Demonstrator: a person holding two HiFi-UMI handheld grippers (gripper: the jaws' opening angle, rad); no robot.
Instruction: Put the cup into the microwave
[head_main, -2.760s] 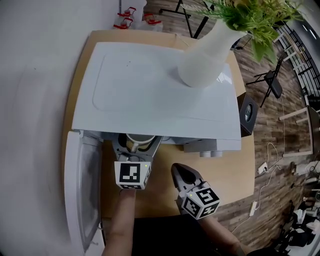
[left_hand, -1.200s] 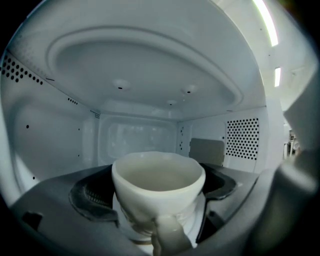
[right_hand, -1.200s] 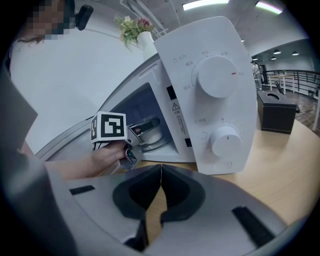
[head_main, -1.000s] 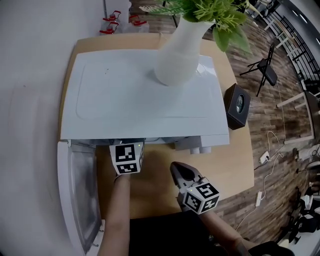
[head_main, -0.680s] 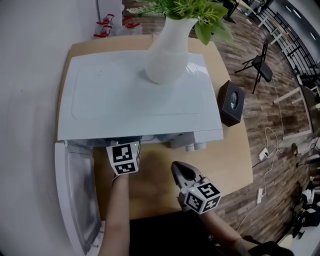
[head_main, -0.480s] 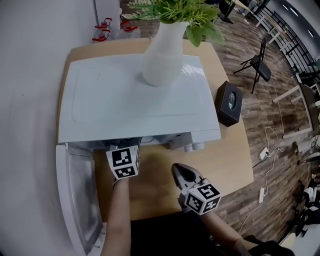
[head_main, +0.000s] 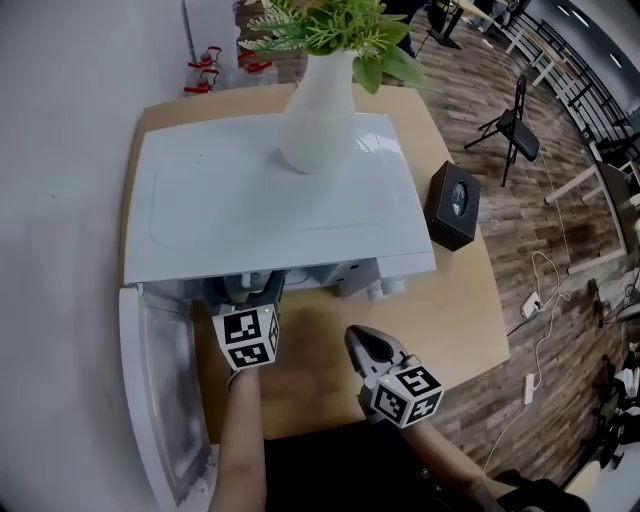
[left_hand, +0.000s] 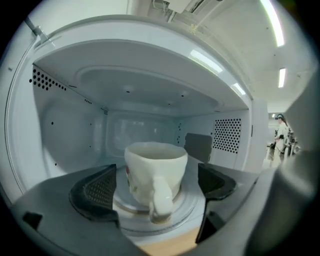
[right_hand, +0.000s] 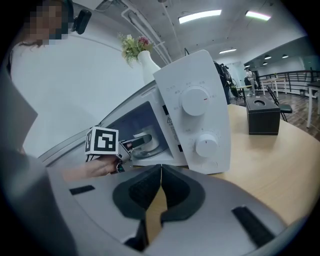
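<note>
Your head camera looks steeply down on the microwave (head_main: 270, 190) and table (head_main: 450, 320). Left gripper view sits close at the open cavity (left_hand: 65, 130), facing in — right gripper view stands back, low, facing the dial panel (right_hand: 197, 115). All three share the microwave.

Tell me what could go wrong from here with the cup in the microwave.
1. The left tool is open, a jaw on either side of the cup, whose handle faces it; a crooked pull-back might catch the handle and tip the cup.
2. A vase stands on the microwave; shutting the open door hard might shake it.
</note>
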